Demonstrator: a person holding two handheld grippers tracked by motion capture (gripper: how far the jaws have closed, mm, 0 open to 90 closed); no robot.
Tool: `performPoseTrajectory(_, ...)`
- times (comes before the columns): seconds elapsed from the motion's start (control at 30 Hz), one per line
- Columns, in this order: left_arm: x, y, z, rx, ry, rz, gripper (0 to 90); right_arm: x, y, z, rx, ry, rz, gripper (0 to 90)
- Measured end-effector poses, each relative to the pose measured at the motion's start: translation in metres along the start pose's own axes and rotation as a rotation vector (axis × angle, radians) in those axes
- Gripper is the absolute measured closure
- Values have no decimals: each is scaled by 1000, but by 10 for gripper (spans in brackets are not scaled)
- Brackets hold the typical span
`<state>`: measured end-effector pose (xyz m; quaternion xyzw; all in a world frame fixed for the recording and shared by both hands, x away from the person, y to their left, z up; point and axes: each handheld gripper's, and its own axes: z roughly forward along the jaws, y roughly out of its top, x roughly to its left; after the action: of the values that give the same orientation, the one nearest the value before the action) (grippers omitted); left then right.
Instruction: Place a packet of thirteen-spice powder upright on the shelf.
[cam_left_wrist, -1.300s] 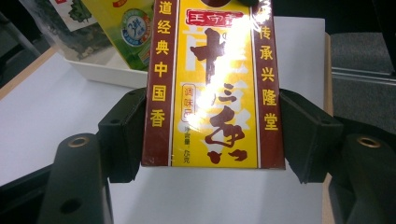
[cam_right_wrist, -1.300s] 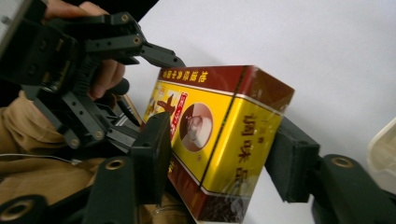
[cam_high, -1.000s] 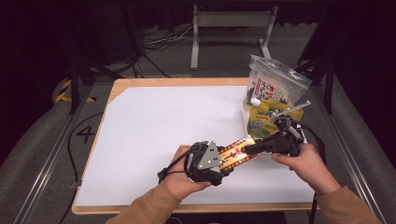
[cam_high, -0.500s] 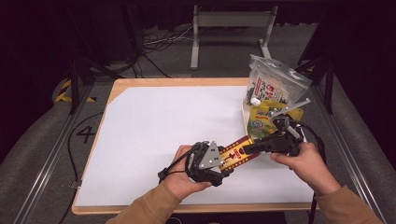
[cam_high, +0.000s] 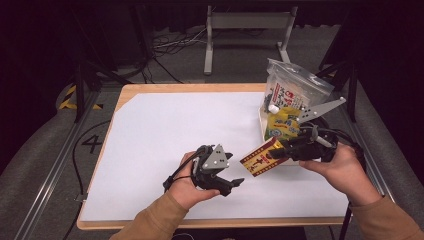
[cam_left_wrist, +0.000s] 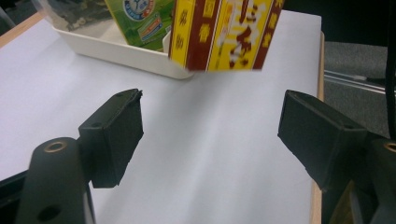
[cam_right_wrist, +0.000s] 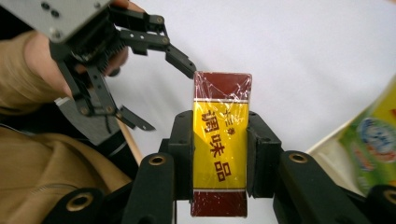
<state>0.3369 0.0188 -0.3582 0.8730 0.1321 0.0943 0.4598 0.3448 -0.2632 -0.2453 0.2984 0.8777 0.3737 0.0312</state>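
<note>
while the high view looks down on the white-covered table (cam_high: 165, 130), the yellow and maroon seasoning box (cam_high: 261, 158) hangs off the surface, clamped at one end in the right gripper (cam_high: 281, 150) and pointing its long axis down-left toward the left gripper (cam_high: 235, 184), which sits near its free end with jaws spread wide and nothing between them; behind the right hand the white tray (cam_high: 261, 119) holds a green-yellow pouch (cam_high: 283, 123) and a clear bag (cam_high: 292, 90). in the left gripper view, the two black jaws stand far apart and empty, and the box (cam_left_wrist: 224, 32) floats ahead of and above the gap, its near end aimed roughly between them but not yet inside, with the tray (cam_left_wrist: 121, 49) further back to the left. in the right gripper view, the pads (cam_right_wrist: 184, 154) press both long sides of the box (cam_right_wrist: 220, 149), which runs straight out along the jaws; its maroon far end almost meets one finger of the open left gripper (cam_right_wrist: 161, 77). the right hand has it, the left lies nearest its free end, so a handover looks likely, turning on that end entering the open gap.
</note>
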Motion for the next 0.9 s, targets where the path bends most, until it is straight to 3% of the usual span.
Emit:
performPoseTrajectory(0.2,9,-5,-9,15,-2,-27,250,-2,6,-12,26,-59,-59,687)
performPoseTrajectory(0.4,19,-12,-19,33,30,-65,247,-5,10,-18,55,-114,-106,687)
performPoseTrajectory(0.67,34,-23,-35,39,70,-110,246,-12,16,-22,91,-169,-170,687)
performPoseTrajectory(0.9,41,-30,-47,30,100,-142,246,-21,20,-23,125,-188,-208,687)
